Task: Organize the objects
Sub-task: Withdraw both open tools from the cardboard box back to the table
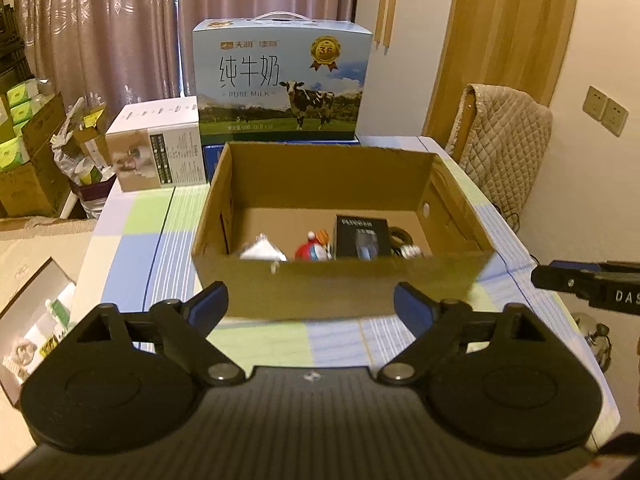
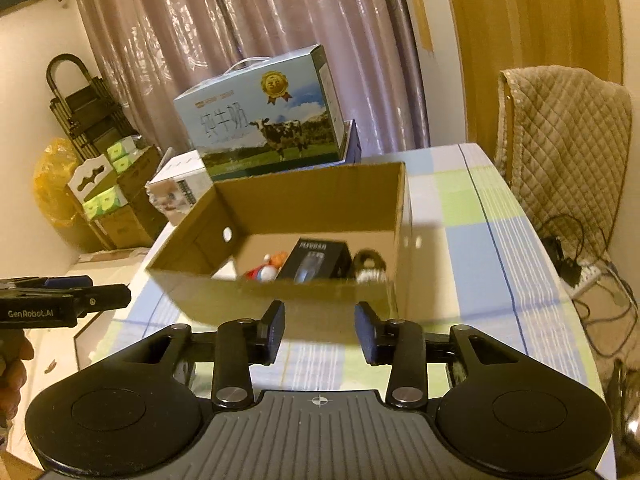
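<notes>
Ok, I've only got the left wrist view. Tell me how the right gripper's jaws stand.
Observer: The right gripper is open, with nothing between its pads. It is just short of the box, facing the near wall.
Operator: Now say what's behind the left gripper.
Observer: A hand shows at the picture's left edge, just below the left gripper.
Operator: Report anything past the cartons on the left.
Observer: A yellow bag sits beside them, against the wall.
</notes>
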Tool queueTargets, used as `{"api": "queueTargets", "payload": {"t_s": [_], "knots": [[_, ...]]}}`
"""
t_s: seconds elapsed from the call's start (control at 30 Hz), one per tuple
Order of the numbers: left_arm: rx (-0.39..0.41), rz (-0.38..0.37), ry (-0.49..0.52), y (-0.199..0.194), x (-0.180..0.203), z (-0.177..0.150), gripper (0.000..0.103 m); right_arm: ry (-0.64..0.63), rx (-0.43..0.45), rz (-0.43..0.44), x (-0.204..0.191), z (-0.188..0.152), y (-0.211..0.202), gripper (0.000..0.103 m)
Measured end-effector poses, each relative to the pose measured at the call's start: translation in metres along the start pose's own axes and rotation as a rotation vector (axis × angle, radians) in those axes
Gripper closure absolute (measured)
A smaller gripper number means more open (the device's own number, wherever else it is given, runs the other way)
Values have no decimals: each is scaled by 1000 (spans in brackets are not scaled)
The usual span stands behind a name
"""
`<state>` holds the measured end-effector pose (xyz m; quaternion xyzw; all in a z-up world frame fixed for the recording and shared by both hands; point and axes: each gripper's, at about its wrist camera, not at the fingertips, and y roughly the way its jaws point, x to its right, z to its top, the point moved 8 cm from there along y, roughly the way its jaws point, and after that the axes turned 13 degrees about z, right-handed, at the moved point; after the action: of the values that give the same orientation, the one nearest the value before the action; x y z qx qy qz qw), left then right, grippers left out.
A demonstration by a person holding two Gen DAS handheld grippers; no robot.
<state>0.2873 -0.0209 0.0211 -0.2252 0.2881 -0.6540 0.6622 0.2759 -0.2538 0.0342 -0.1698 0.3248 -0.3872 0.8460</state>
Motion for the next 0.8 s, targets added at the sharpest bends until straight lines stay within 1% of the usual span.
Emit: {"api": "queueTargets", "payload": {"t_s": [0.13, 0.27, 0.43, 0.57, 0.7, 0.8], "knots": [[3, -5, 16, -28, 4, -24, 8, 17, -8, -1, -11, -31, -23, 60], [-14, -15, 23, -51, 9, -54, 6, 14, -28, -7, -23, -62, -42, 56], [-21, 3, 42, -78, 11, -90, 4, 3, -70, -5, -38, -97, -60, 53], [-38, 1, 48, -94, 12, -114, 2, -30, -100, -12, -47, -117, -68, 48], [-44, 11, 68, -104, 13, -130, 1, -37, -123, -9, -52, -133, -75, 48], [-47, 6, 74, -110, 14, -138, 1, -42, -124, -15, -53, -138, -80, 47]]}}
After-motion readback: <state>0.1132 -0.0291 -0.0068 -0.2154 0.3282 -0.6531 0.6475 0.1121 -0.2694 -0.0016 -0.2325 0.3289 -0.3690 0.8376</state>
